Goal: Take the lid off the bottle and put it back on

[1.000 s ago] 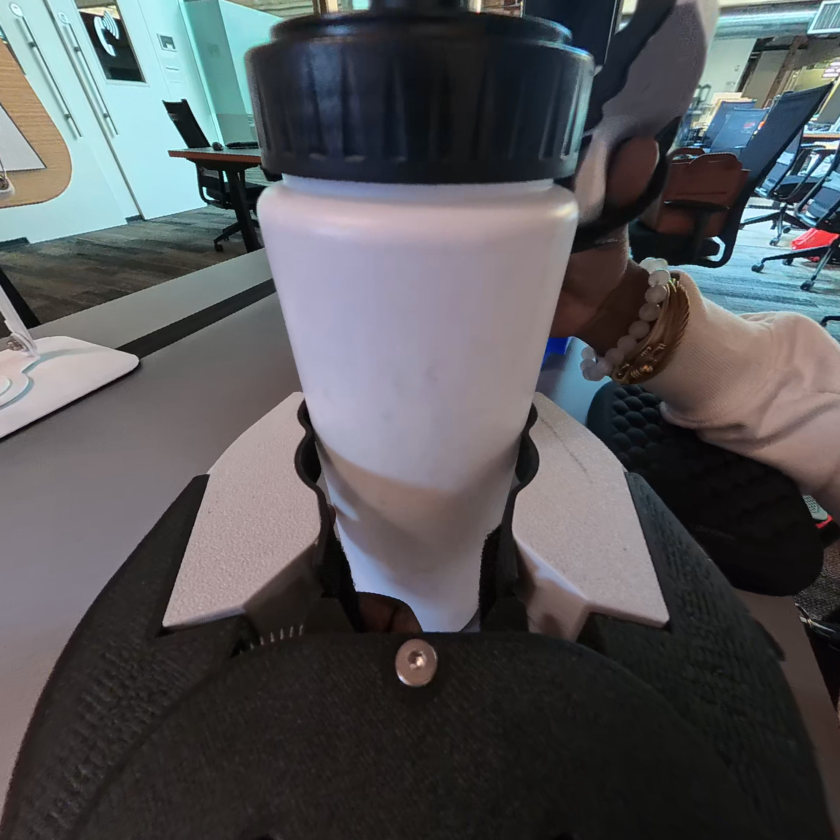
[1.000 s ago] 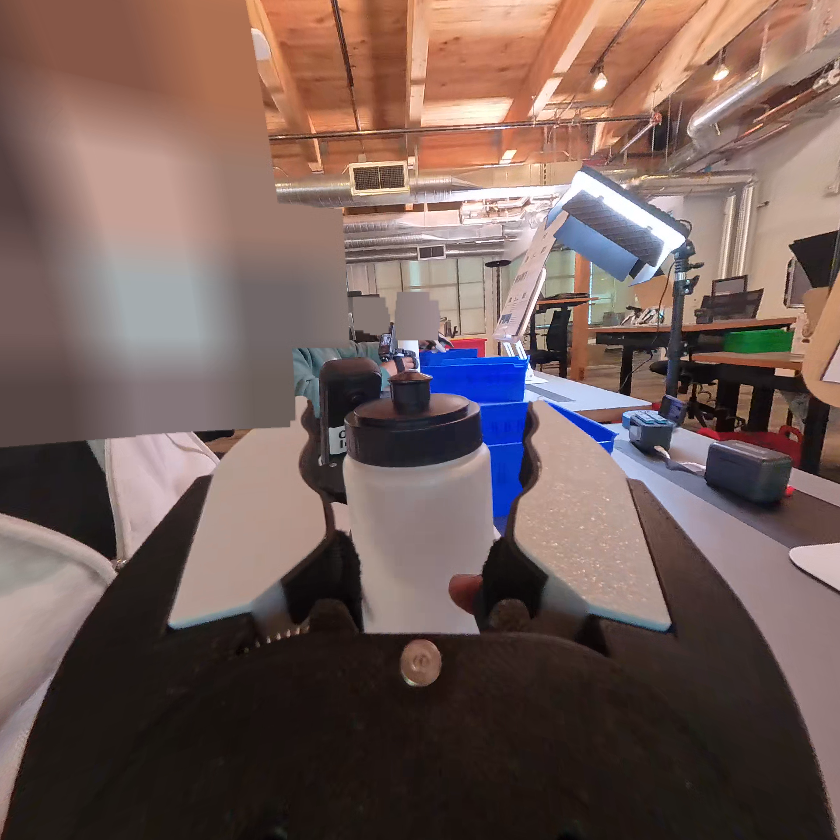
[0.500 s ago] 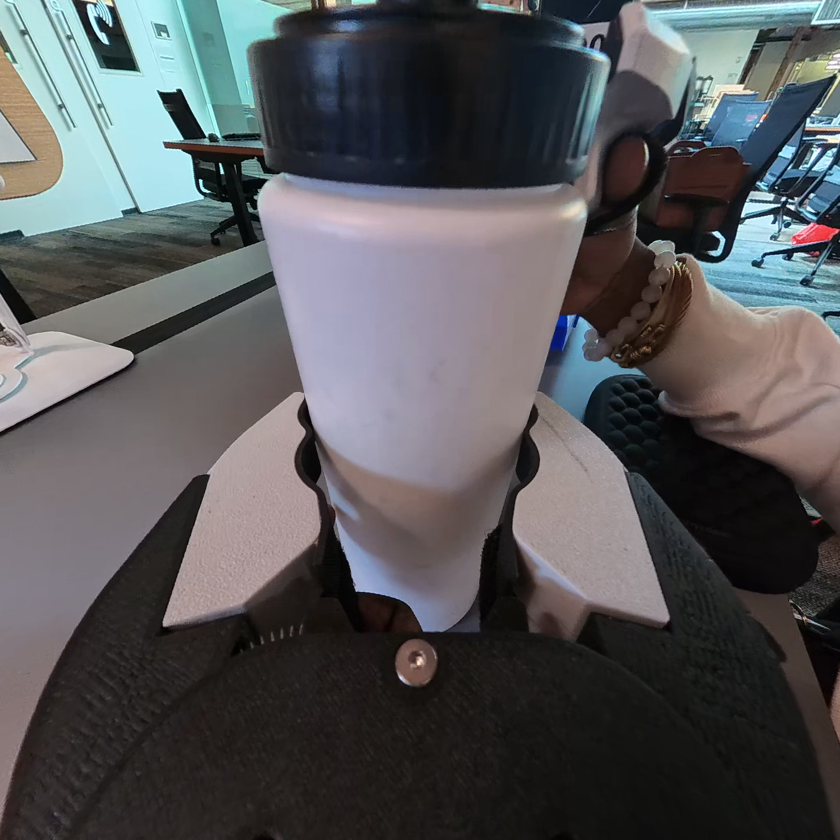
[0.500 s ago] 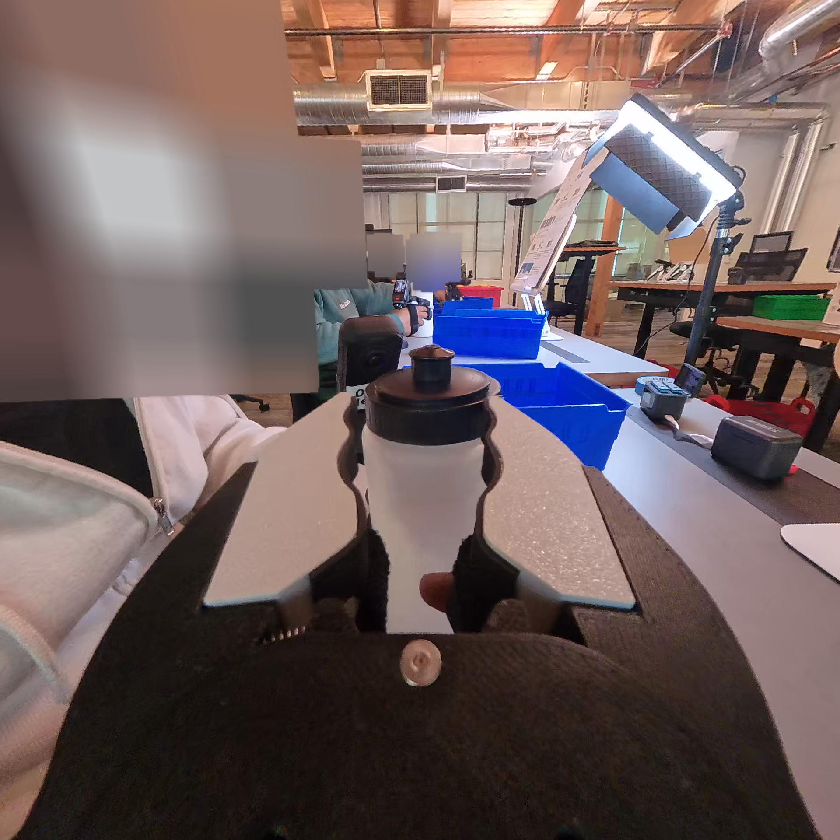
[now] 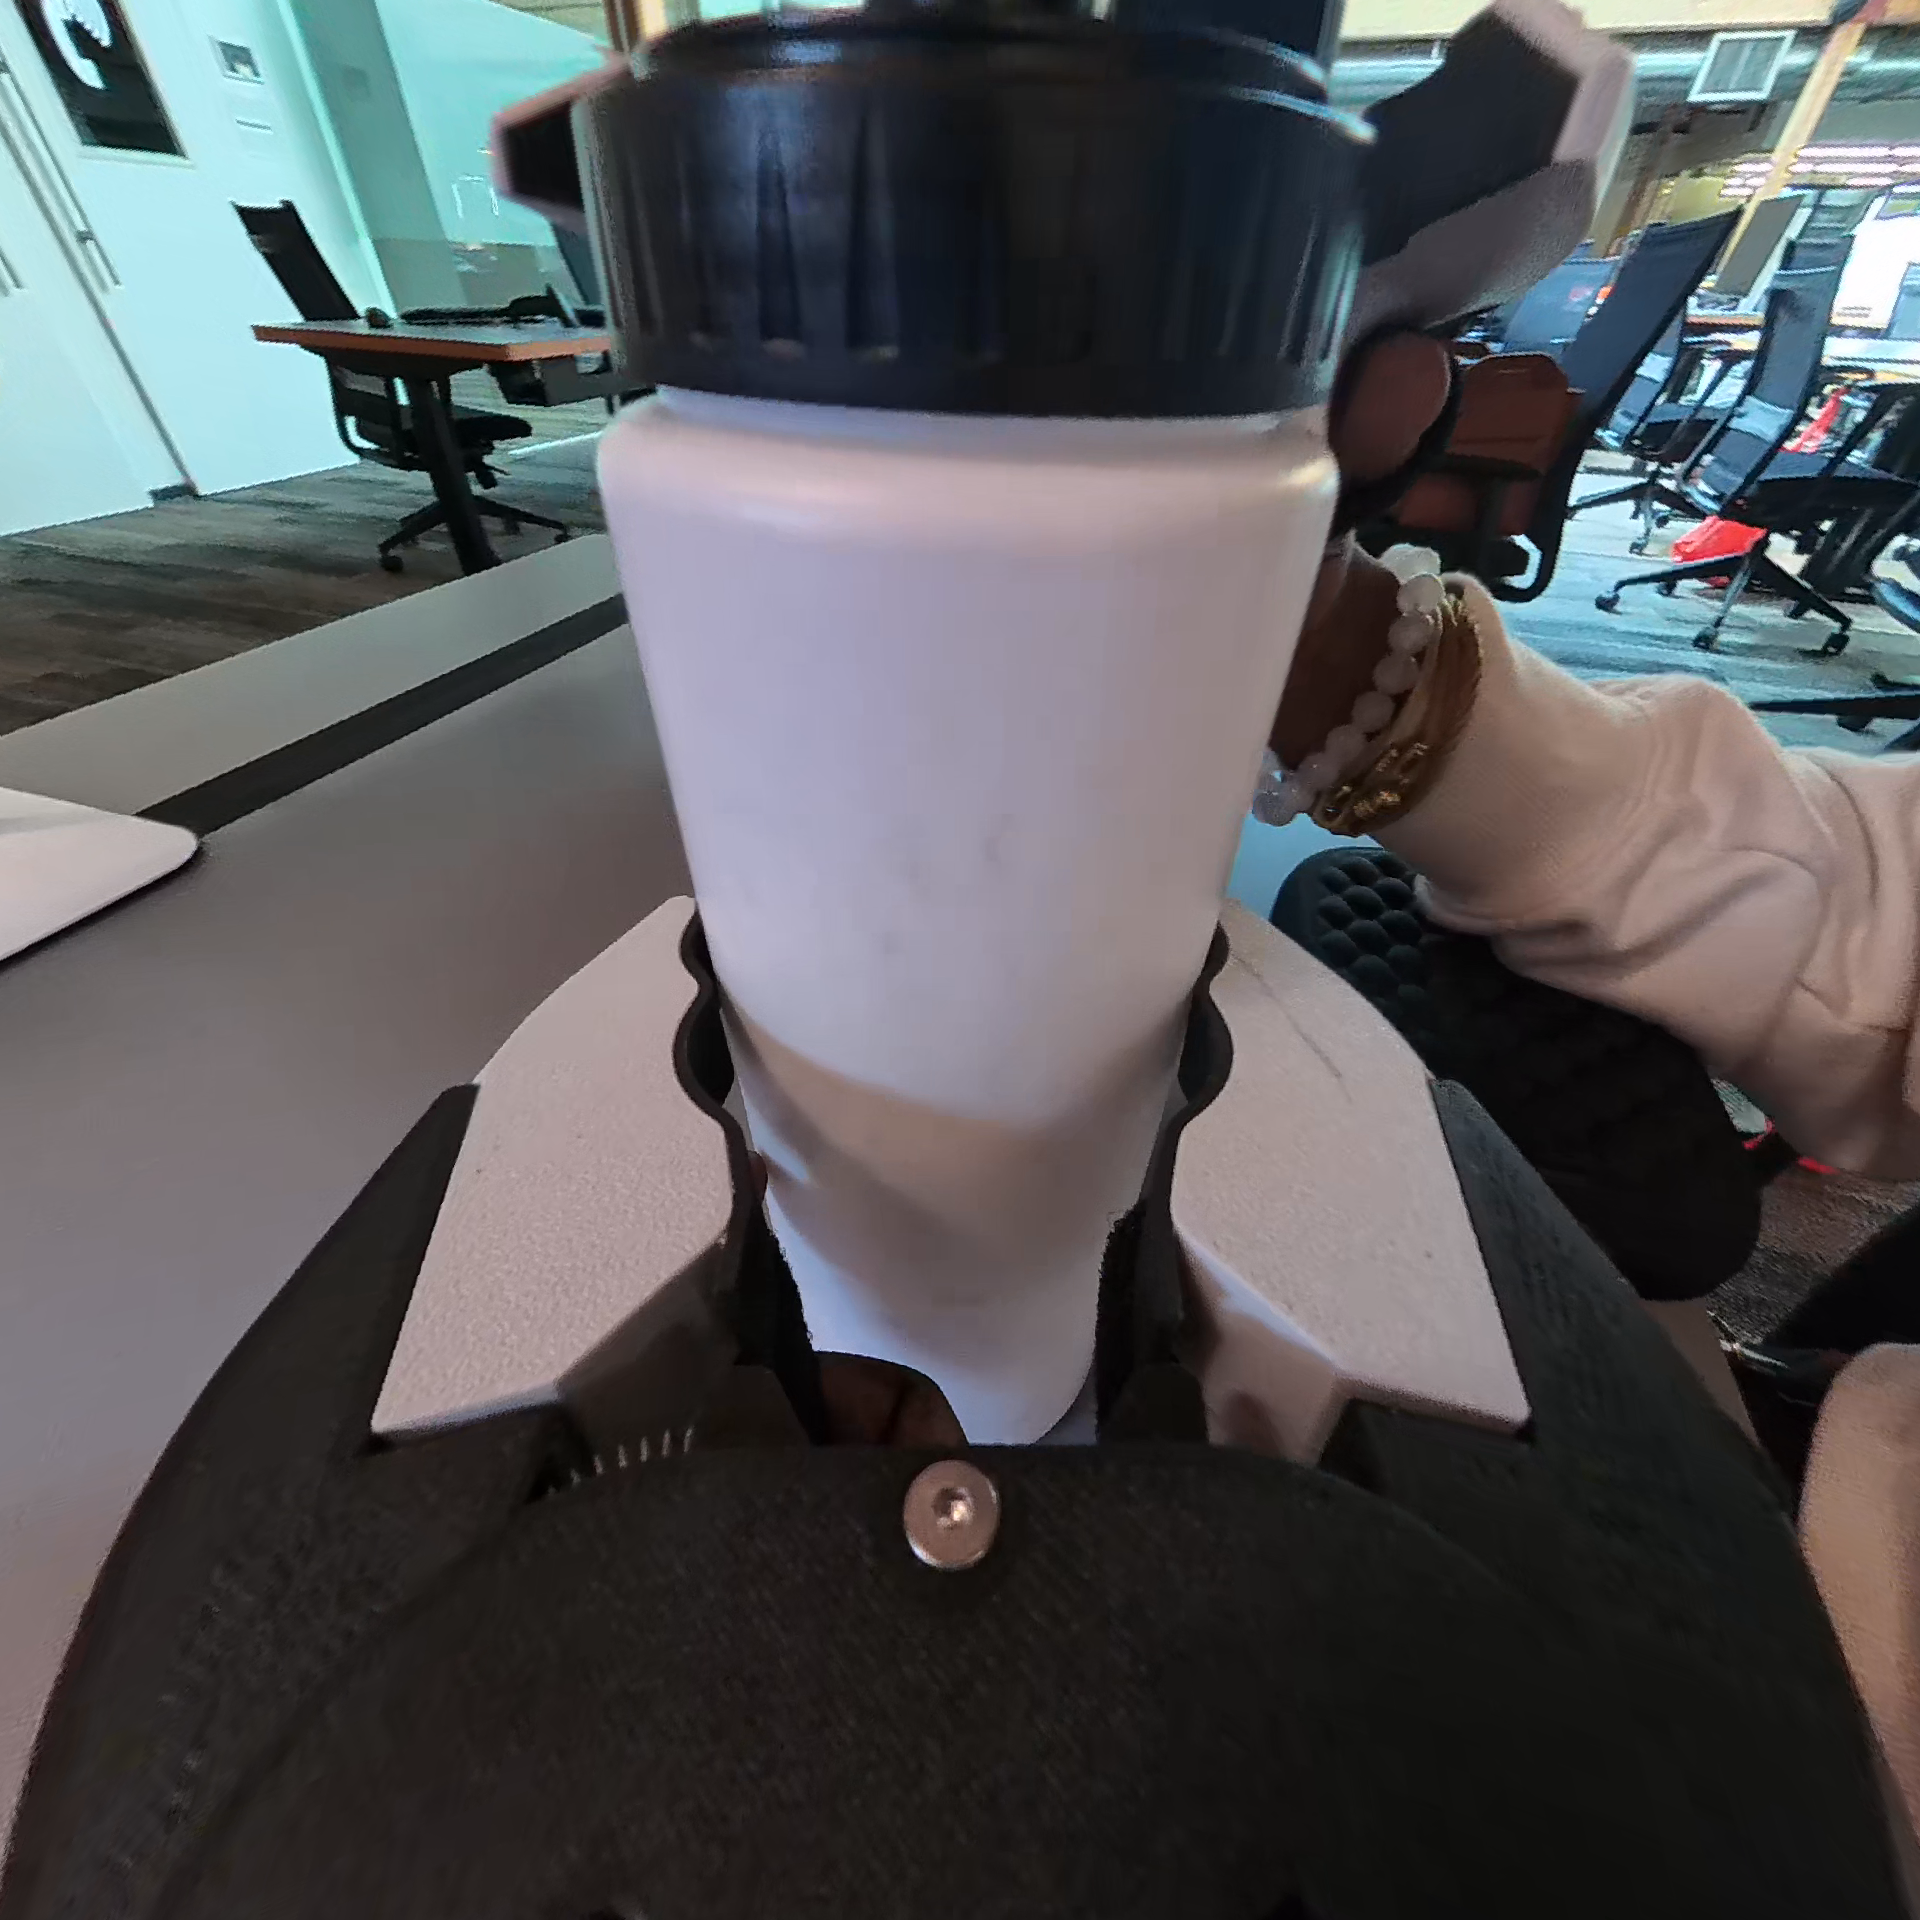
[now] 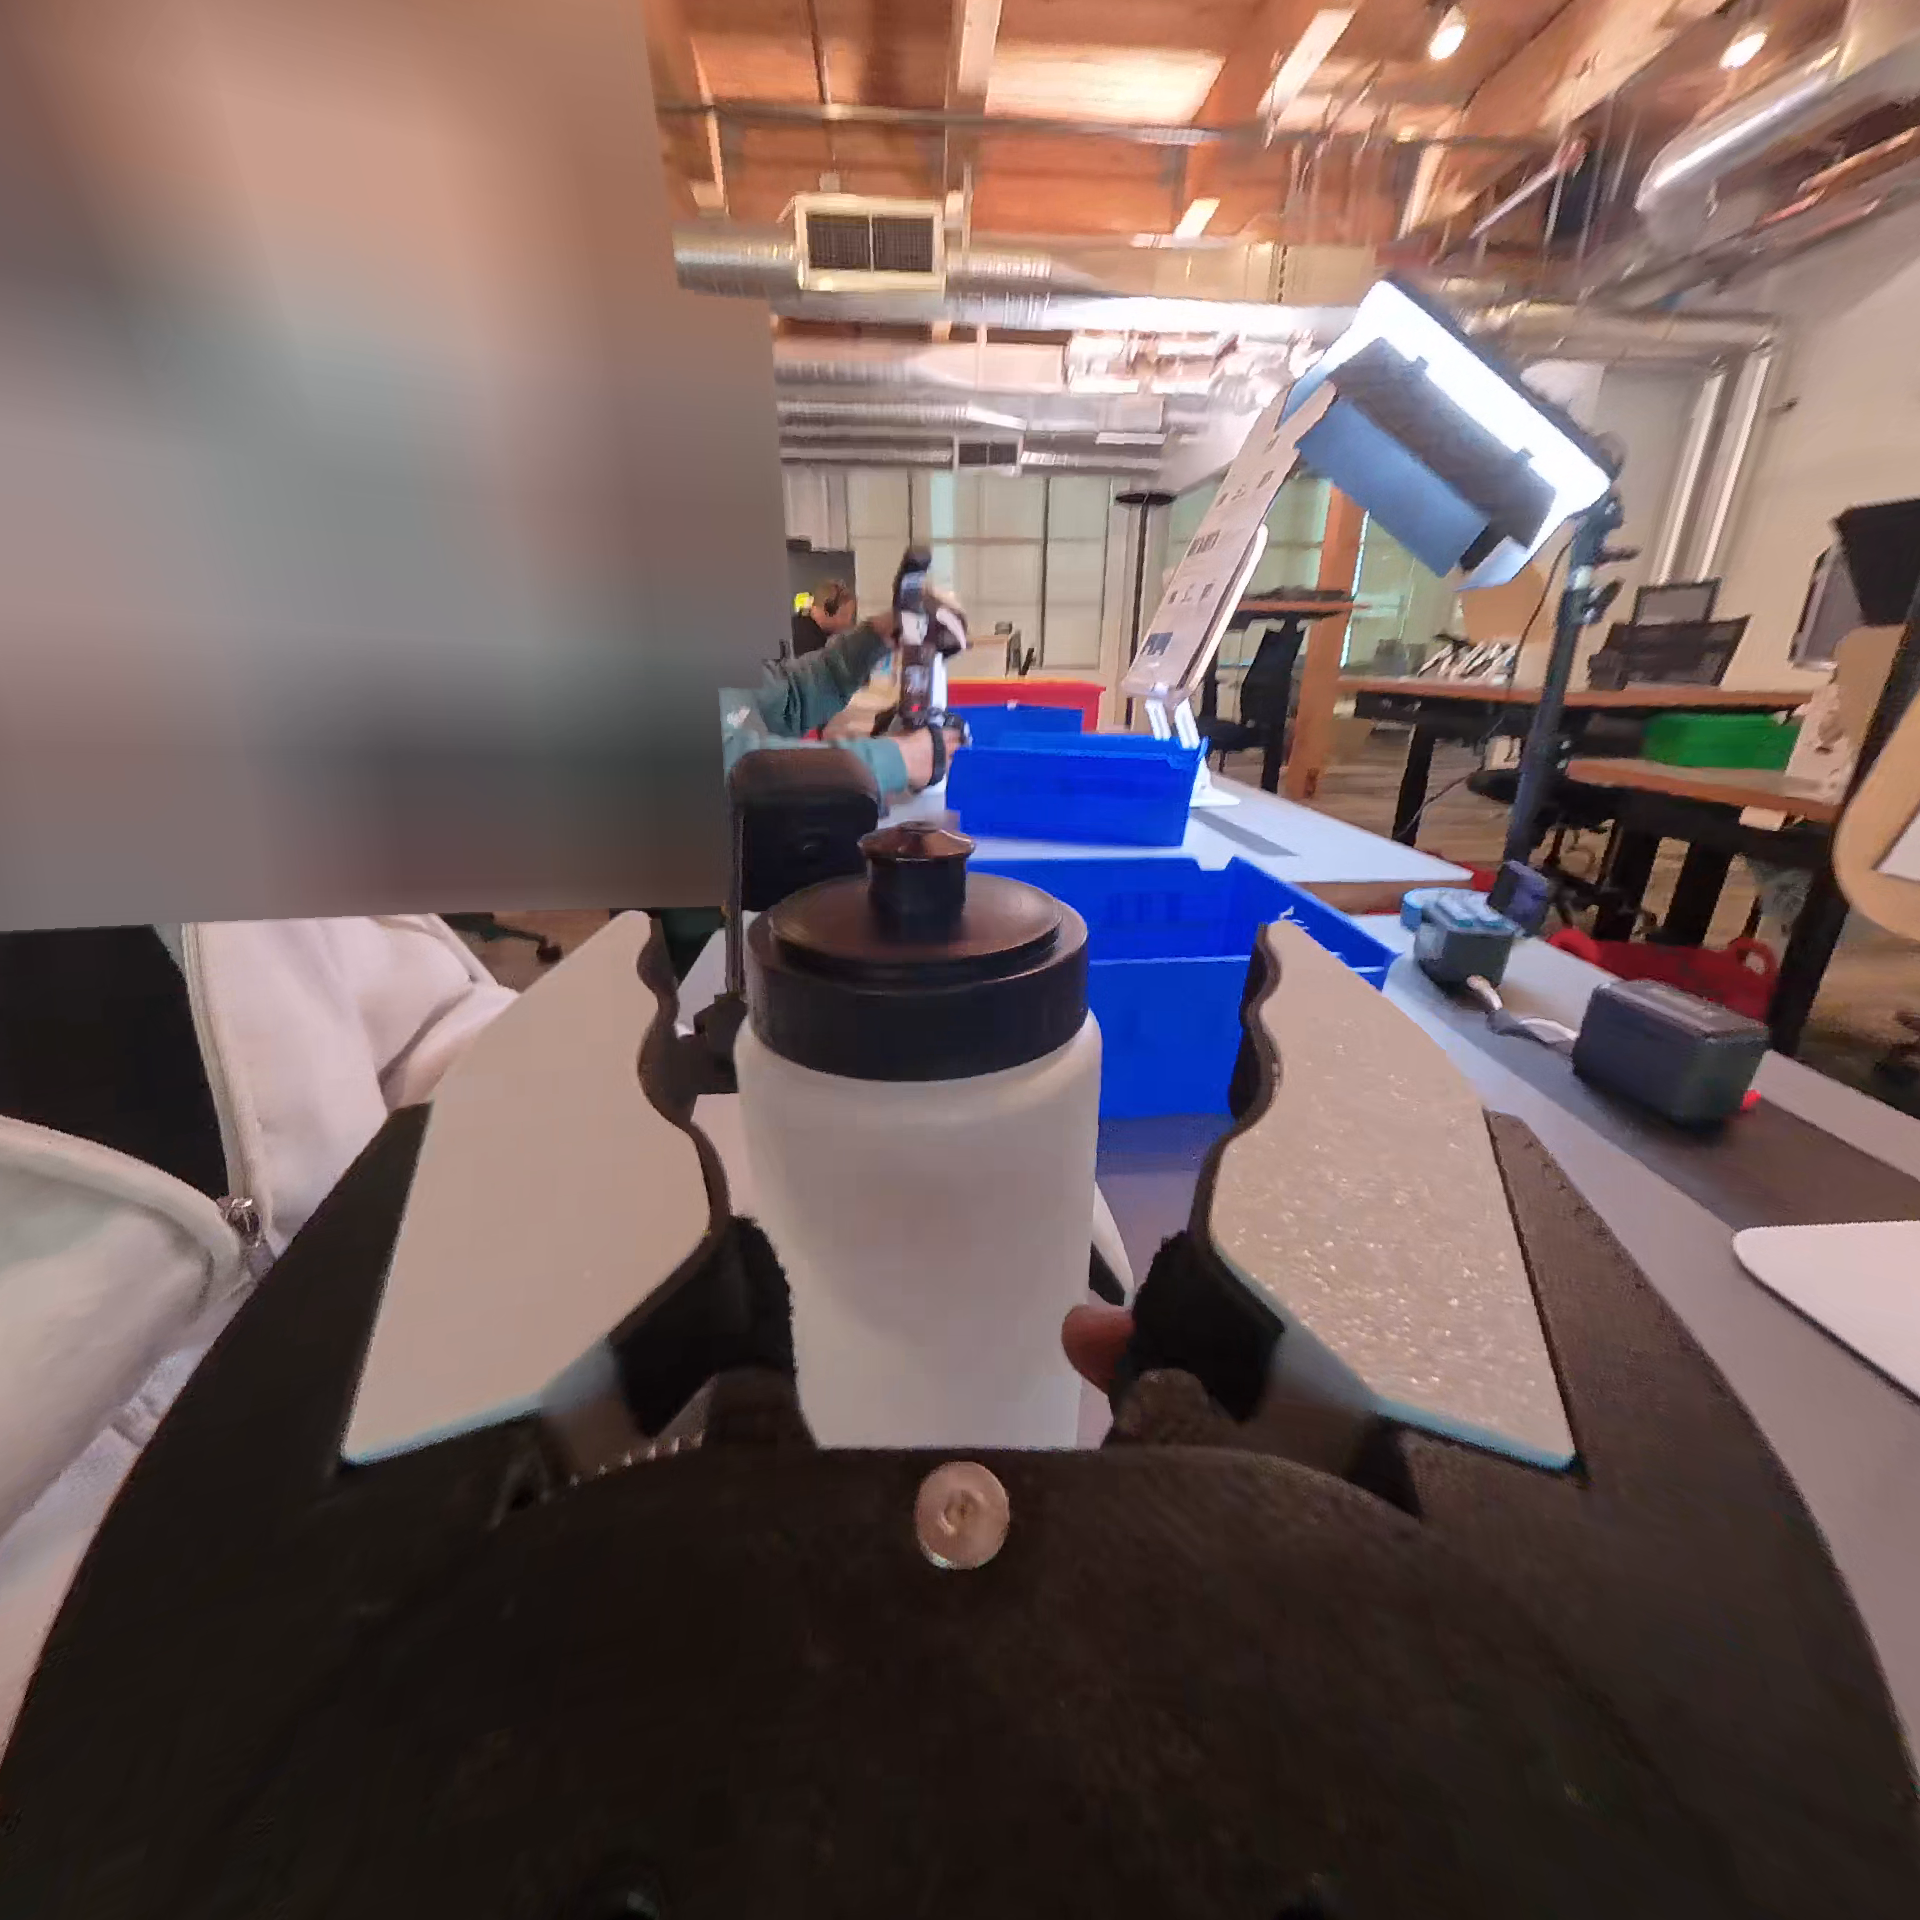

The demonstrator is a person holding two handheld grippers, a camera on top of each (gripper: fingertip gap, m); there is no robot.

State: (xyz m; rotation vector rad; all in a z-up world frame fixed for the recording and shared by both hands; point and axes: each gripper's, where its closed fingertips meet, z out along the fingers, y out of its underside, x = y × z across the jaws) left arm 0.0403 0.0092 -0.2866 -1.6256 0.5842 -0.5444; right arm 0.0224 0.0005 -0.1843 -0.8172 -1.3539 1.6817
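The left claw (image 5: 951, 1122) is clamped tight on the lower body of the white bottle (image 5: 966, 790), its two pale fingers (image 5: 582, 1164) pressing in from either side so the bottle stands upright between them, above the grey bench (image 5: 312, 935). The right claw (image 6: 956, 1049) is spread wide around the same bottle (image 6: 920, 1216), with a clear gap between each finger (image 6: 1361, 1195) and the bottle's sides; it grips nothing. In the left wrist view that right claw (image 5: 1039, 135) shows far off at the level of the black lid (image 5: 977, 229), one tip on each side, though blur hides whether they touch it. The lid (image 6: 914, 977) sits screwed on the bottle's neck, its small spout (image 6: 916, 862) upright on top. Beyond lie blue bins (image 6: 1081, 790) on the bench (image 6: 1621, 1101). A white sleeve (image 5: 1621, 883) and a beaded bracelet (image 5: 1361, 696) show at the right.
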